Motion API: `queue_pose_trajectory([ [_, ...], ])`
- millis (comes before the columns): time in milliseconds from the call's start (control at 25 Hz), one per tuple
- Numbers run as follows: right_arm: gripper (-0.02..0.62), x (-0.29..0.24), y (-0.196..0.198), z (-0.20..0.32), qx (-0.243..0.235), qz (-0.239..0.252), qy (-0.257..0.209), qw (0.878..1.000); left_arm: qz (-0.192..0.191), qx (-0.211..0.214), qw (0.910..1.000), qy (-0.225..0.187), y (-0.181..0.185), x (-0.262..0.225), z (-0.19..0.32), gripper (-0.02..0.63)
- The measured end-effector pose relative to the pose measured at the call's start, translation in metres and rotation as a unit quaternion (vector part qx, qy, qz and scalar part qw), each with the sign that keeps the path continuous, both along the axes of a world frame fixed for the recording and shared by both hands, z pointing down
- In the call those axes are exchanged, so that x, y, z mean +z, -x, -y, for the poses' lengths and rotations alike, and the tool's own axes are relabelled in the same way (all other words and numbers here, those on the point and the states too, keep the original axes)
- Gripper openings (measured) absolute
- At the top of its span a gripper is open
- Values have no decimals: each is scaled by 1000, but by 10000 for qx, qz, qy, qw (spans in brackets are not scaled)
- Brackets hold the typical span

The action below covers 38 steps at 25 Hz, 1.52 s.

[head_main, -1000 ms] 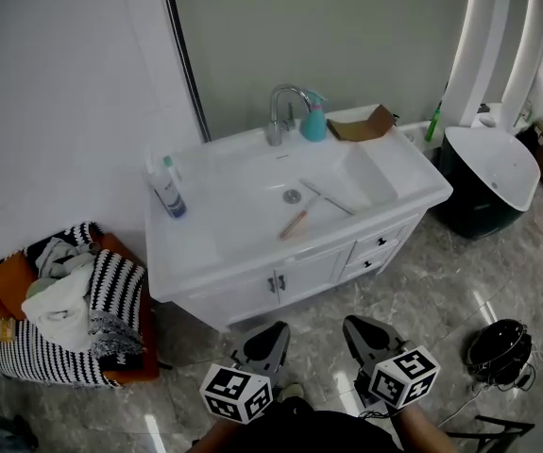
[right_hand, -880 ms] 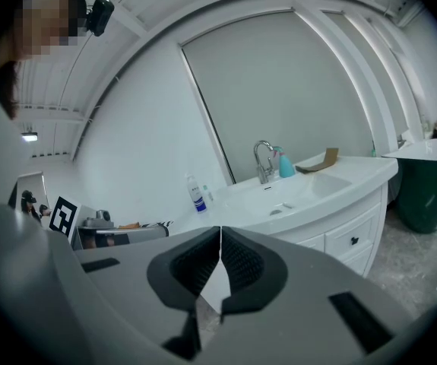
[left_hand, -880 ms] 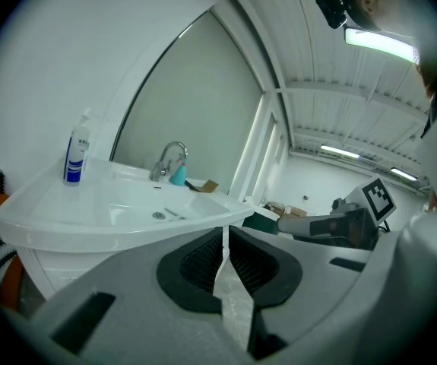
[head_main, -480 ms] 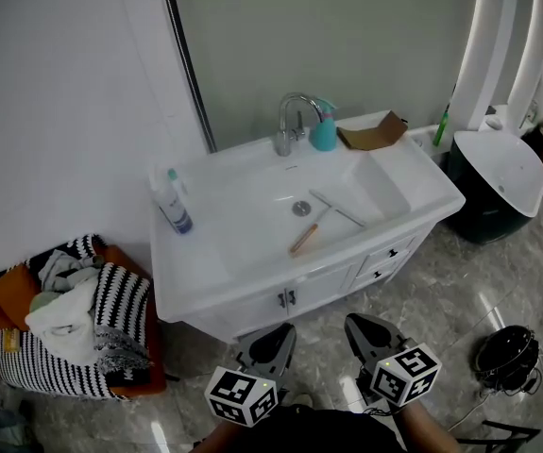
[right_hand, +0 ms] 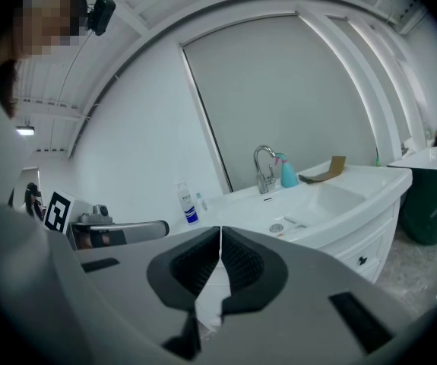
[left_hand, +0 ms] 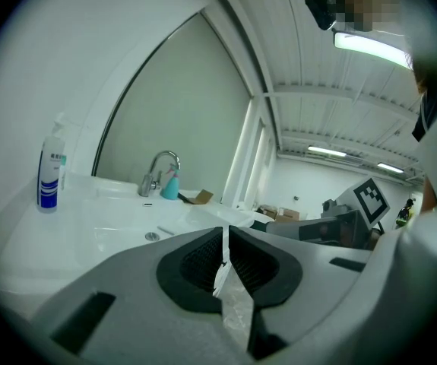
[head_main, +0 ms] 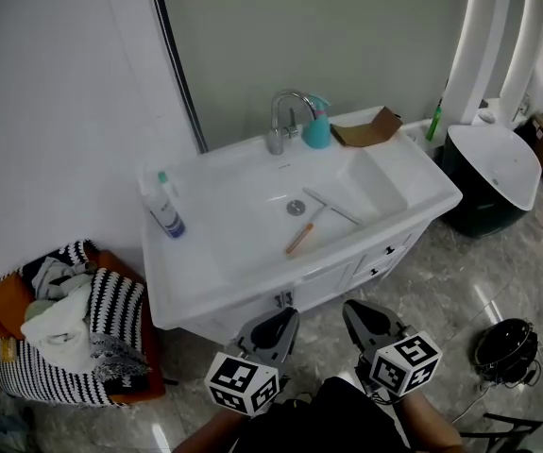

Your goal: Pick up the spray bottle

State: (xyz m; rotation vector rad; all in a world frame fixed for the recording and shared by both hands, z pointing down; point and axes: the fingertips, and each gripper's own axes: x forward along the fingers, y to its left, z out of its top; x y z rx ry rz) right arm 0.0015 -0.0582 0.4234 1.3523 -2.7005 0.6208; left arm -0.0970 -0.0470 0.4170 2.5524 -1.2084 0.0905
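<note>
1. The teal spray bottle (head_main: 317, 132) stands upright at the back of the white bench (head_main: 188, 274). It is just right of the tap (head_main: 281, 118) and left of a folded cardboard piece (head_main: 366, 127). It is in the same spot as a second ago, with nothing touching it.
2. The left gripper (head_main: 284, 317) has its fingers pressed together with nothing between them. It sits low in front of the cabinet, well apart from the bottle.
3. The right gripper (head_main: 355, 311) is the same, its fingers closed tight on nothing, and it sits just beside the left one.
4. Compared with a second ago, both grippers have come forward toward the bench. Bare floor showed then between their tips and the cabinet front. From above, the tips now reach up to the lower edge of the cabinet.
5. Seen from above, neither pair of fingers looks any different from a second ago.
6. Nothing on the bench has shifted. The white bottle (head_main: 165, 212) with the blue label is still upright near the left end, and the wooden-handled tool (head_main: 298, 240) still lies in the basin (head_main: 252, 217).
7. The heap of laundry (head_main: 63, 314) on the floor to the left and the dark bin (head_main: 486, 185) to the right keep their places beside the bench.
</note>
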Motion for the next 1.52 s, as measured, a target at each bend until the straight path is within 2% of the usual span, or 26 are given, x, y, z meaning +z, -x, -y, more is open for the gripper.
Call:
queue_pose_trajectory([
  [400,8,0,-18,41,9,-64,-159,9999,13,-102,9999,-7,-11,4,33,26],
  [640,8,-1,-21,94,-234,-25,-210,9995,52,-393,9992,-21,-13,4,83,26],
  [880,8,-9,-42,148,-332,-61,-211,9992,37,-540,9985,-14,-30,-3,138,26],
  [1520,8,-12,-58,255,-593,-99,-137,9981,-27,-707,9975,-14,-58,-14,242,26],
])
